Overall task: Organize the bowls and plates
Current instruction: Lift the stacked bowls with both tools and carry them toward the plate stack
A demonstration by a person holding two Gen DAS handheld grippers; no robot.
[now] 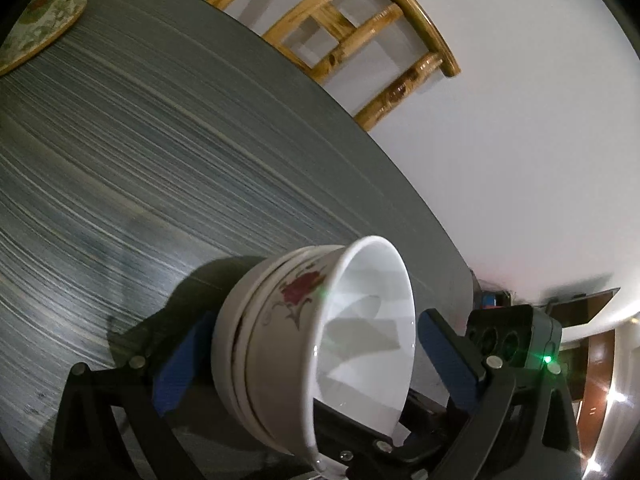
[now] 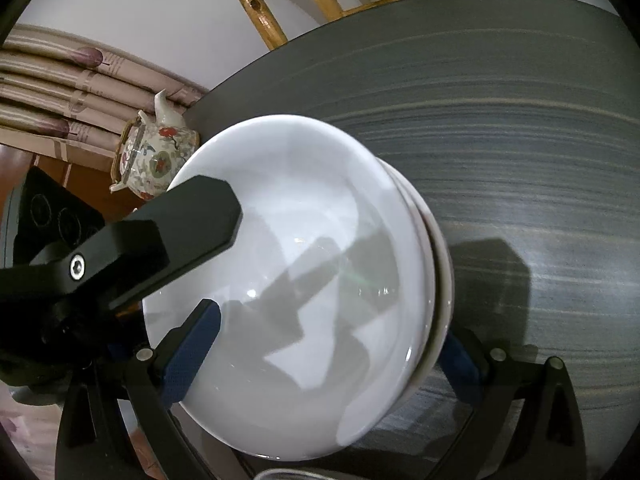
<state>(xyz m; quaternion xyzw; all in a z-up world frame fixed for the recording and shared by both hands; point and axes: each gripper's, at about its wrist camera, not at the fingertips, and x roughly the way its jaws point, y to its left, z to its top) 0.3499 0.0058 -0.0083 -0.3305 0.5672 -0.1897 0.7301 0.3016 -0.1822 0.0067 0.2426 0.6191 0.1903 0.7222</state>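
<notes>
A stack of bowls [image 1: 304, 344] hangs tipped on its side over the grey table [image 1: 140, 160], its open mouth facing right in the left wrist view. The top bowl has a red flower on it. The left gripper [image 1: 312, 352] has its jaws wide, one blue pad on each side of the stack; the left pad looks close to the bowl wall, but it is hard to tell if either pad truly presses. In the right wrist view the right gripper [image 2: 320, 340] also has its jaws spread wide around the stack [image 2: 296, 280], and a black finger of the other gripper lies across the rim. Which one really carries the weight cannot be told. To do this step well, the person should turn the stack slowly until it sits flat — bottom down — and lower it gently onto the table. Smooth bowls can slip, so both grippers should move together. The teapot [image 2: 154, 156] at the table's edge should be left alone.
</notes>
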